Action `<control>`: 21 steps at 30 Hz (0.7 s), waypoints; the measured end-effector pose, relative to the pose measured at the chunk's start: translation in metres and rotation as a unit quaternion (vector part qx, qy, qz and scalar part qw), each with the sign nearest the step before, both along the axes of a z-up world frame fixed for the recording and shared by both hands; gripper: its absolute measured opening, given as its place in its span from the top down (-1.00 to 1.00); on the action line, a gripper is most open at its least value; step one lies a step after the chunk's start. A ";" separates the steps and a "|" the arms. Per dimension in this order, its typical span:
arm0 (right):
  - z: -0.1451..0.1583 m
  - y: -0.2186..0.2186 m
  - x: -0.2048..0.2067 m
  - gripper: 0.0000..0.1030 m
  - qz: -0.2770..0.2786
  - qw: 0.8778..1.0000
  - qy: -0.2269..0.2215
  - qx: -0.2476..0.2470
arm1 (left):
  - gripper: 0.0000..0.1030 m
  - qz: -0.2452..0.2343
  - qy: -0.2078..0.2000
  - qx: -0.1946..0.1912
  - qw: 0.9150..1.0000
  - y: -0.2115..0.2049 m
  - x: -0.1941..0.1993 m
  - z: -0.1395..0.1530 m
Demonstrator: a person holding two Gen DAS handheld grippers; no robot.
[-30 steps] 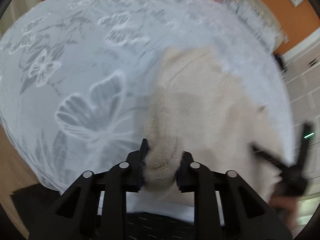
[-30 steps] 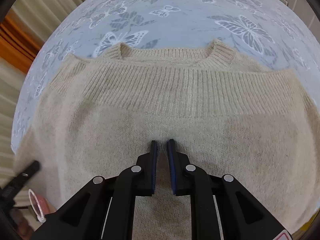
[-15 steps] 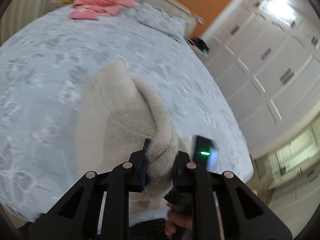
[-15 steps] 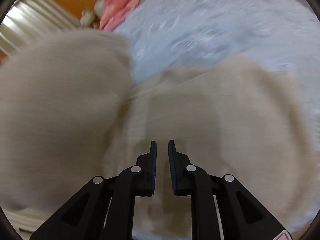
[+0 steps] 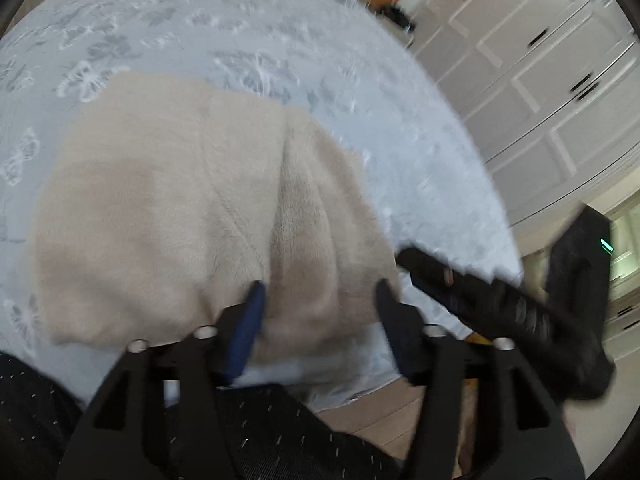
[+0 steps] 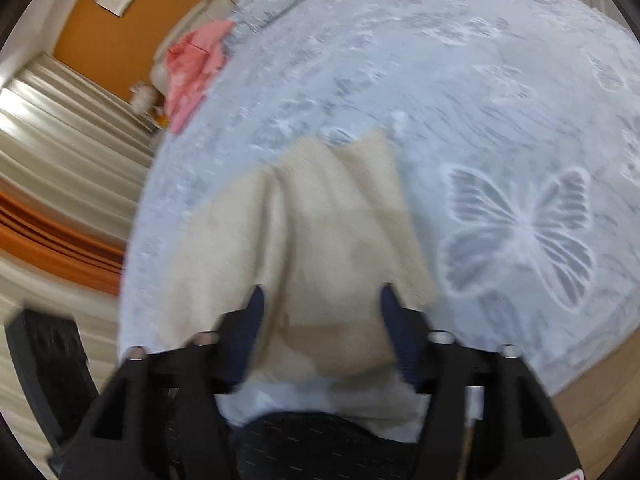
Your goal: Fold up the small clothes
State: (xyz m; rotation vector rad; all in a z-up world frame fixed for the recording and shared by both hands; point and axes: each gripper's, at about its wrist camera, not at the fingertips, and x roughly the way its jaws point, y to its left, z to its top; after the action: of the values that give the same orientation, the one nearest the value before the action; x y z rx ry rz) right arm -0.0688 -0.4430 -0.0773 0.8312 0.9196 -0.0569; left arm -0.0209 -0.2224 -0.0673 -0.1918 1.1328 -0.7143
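A cream knit sweater (image 5: 168, 208) lies folded on the pale blue butterfly bedspread (image 5: 248, 40), near the bed's front edge. It also shows in the right wrist view (image 6: 320, 248). My left gripper (image 5: 320, 300) is open, its fingers spread just above the sweater's near folded edge, holding nothing. My right gripper (image 6: 322, 304) is open too, its fingers spread over the sweater's near edge. The right gripper's body shows at the right of the left wrist view (image 5: 500, 300). Both views are blurred by motion.
A pink garment (image 6: 192, 68) lies at the far end of the bed near the pillows. White wardrobe doors (image 5: 540, 80) stand to the right of the bed. Curtains (image 6: 60, 152) hang to the left. Wooden floor (image 5: 380, 420) shows below the bed's edge.
My left gripper has let go of the sweater fold and opened. My right gripper has opened from shut. The sweater now lies folded over on the bed.
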 end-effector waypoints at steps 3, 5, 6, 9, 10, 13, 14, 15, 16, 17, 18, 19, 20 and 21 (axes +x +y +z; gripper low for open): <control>-0.004 0.014 0.031 -0.37 0.027 0.999 0.011 0.020 | -0.48 0.029 -0.033 0.010 0.999 0.039 -0.007 0.020; -0.014 0.028 0.052 -0.39 0.050 0.998 0.030 0.028 | -0.50 0.041 -0.040 0.004 0.998 0.062 -0.011 0.026; -0.019 0.034 0.058 -0.40 0.056 0.997 0.039 0.033 | -0.51 0.050 -0.040 0.002 0.998 0.073 -0.010 0.029; -0.044 0.056 0.075 -0.41 0.066 0.992 0.087 0.066 | -0.54 0.084 -0.026 0.001 0.996 0.107 -0.010 0.031; -0.049 0.064 0.078 -0.38 0.068 0.991 0.089 0.072 | -0.55 0.091 -0.022 0.003 0.996 0.114 -0.011 0.029; -0.041 0.088 0.087 0.59 0.091 0.991 0.076 0.067 | -0.55 0.116 -0.002 0.009 0.993 0.133 -0.012 0.020; -0.033 0.093 0.089 0.63 0.096 0.992 0.067 0.055 | -0.55 0.123 0.006 0.008 0.992 0.139 -0.012 0.017; -0.012 0.098 0.093 0.66 0.106 0.993 0.042 0.034 | -0.55 0.129 0.012 0.006 0.992 0.146 -0.015 0.016; 0.005 0.099 0.094 0.67 0.108 0.994 0.018 0.026 | -0.55 0.135 0.019 0.004 0.991 0.151 -0.016 0.014; 0.022 0.095 0.094 0.68 0.106 0.994 -0.006 0.026 | -0.55 0.137 0.022 0.001 0.990 0.153 -0.017 0.013; 0.045 0.089 0.092 0.68 0.101 0.994 -0.036 0.029 | -0.55 0.138 0.022 -0.001 0.990 0.155 -0.017 0.014; 0.062 0.082 0.088 0.68 0.095 0.994 -0.057 0.023 | -0.55 0.138 0.020 -0.002 0.990 0.155 -0.017 0.016; 0.075 0.075 0.082 0.68 0.088 0.993 -0.074 0.012 | -0.56 0.138 0.016 -0.004 0.990 0.156 -0.017 0.018; 0.086 0.062 0.071 0.68 0.073 0.994 -0.085 -0.004 | -0.56 0.137 0.011 -0.007 0.991 0.157 -0.017 0.021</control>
State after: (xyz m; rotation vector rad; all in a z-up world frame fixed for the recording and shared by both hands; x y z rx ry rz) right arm 0.0027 -0.3806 0.0084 0.7467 0.8170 0.1344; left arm -0.0378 -0.0658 -0.0466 -0.3611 1.0966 -0.4776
